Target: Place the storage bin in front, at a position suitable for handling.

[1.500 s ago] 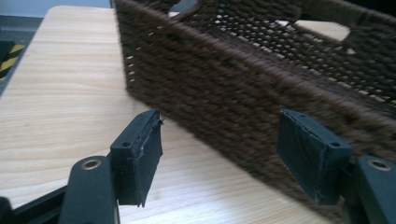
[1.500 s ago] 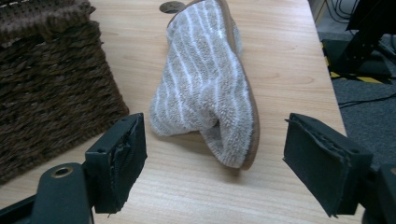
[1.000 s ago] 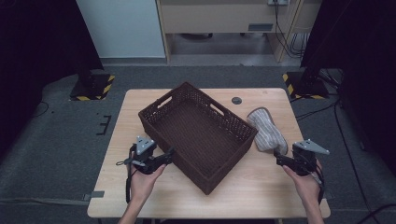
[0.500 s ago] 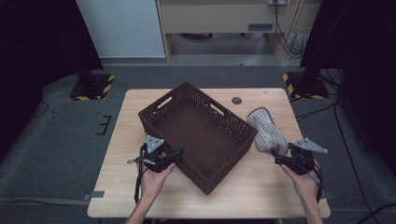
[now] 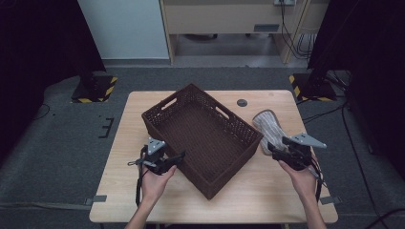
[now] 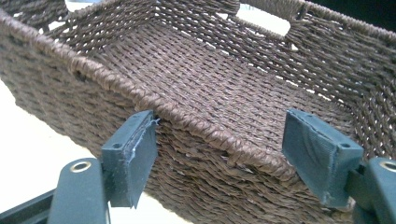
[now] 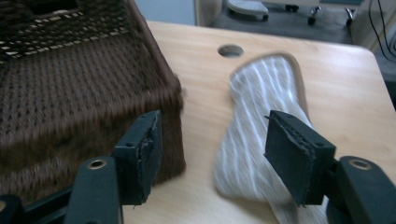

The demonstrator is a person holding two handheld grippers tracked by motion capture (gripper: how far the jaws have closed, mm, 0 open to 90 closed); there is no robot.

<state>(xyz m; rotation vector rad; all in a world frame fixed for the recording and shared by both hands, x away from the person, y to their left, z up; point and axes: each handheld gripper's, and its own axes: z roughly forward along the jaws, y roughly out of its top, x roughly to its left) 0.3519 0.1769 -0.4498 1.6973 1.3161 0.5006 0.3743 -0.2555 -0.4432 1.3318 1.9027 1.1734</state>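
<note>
The left hand-held gripper (image 5: 177,157) stands wide astride the dark brown woven basket's (image 5: 200,136) near-left rim, likely to steady it. The right hand-held gripper (image 5: 271,148), jaws just narrowing (nothing pinched yet), reaches the grey striped fabric mitt (image 5: 268,129) near the tabletop's (image 5: 267,191) right edge.

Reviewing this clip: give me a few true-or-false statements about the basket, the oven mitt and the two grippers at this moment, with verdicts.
1. The wicker basket holds nothing. True.
2. The striped oven mitt lies inside the basket. False: it lies on the table, beside the basket.
3. The left gripper has its jaws open, with the basket's rim between them. True.
4. The right gripper is clamped on the mitt. False: its jaws stand apart above the mitt, pads not pressing on it.
5. The basket is turned upside down. False: it stands upright, opening upward.
</note>
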